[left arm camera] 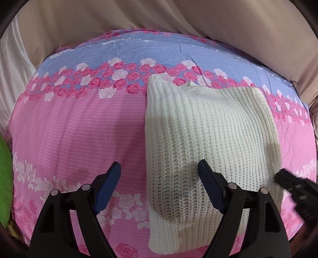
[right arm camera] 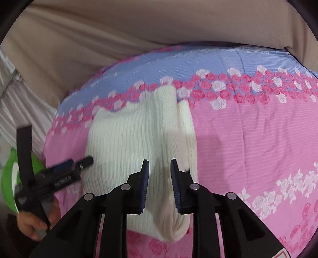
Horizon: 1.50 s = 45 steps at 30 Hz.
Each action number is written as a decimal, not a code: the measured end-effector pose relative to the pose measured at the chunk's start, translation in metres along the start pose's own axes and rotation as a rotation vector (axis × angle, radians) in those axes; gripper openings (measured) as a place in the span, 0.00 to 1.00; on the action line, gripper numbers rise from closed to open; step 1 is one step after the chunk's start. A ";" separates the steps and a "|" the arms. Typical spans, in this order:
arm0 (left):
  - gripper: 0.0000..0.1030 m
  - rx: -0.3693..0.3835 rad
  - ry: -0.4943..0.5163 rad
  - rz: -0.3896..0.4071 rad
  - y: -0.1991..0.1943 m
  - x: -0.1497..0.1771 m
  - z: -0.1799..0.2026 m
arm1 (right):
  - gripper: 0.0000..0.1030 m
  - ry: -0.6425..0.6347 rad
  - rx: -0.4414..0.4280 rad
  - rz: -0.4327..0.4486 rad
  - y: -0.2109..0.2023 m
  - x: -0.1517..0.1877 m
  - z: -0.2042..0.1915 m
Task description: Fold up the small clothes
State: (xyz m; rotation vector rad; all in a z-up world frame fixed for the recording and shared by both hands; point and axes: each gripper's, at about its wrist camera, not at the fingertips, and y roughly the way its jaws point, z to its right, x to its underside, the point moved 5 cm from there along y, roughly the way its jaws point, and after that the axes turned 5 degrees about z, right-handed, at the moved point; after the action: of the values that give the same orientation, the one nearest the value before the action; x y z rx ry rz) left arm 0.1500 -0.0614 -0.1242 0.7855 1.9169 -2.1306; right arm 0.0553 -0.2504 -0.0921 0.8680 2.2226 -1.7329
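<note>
The cream ribbed knit sweater (left arm camera: 208,139) lies folded into a thick rectangle on my pink-and-blue rose-print bedspread (left arm camera: 69,129), a narrower knit flap (right arm camera: 186,127) doubled along its right edge. My left gripper (left arm camera: 159,174) hovers over its near left edge, jaws spread wide, holding nothing. My right gripper (right arm camera: 160,168) hangs above the near right part, jaws narrowly parted, empty.

Floral pink-and-blue bedspread (left arm camera: 69,129); beige draped cloth (left arm camera: 119,15) behind; green object (left arm camera: 5,178) beside.
</note>
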 end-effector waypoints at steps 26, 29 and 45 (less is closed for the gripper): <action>0.85 -0.015 -0.012 0.128 -0.074 0.045 0.003 | 0.49 0.076 0.118 0.100 -0.059 0.035 0.003; 0.85 -0.013 -0.018 0.127 -0.075 0.060 0.008 | 0.52 0.040 0.172 0.136 -0.067 0.049 -0.002; 0.84 -0.050 0.030 0.148 -0.089 0.078 0.027 | 0.52 0.015 0.239 0.109 -0.063 0.087 -0.011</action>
State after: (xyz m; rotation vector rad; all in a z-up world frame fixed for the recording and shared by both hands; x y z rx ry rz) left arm 0.0362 -0.0561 -0.0834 0.9237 1.8557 -1.9884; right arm -0.0474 -0.2206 -0.0798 1.0337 1.9632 -1.9721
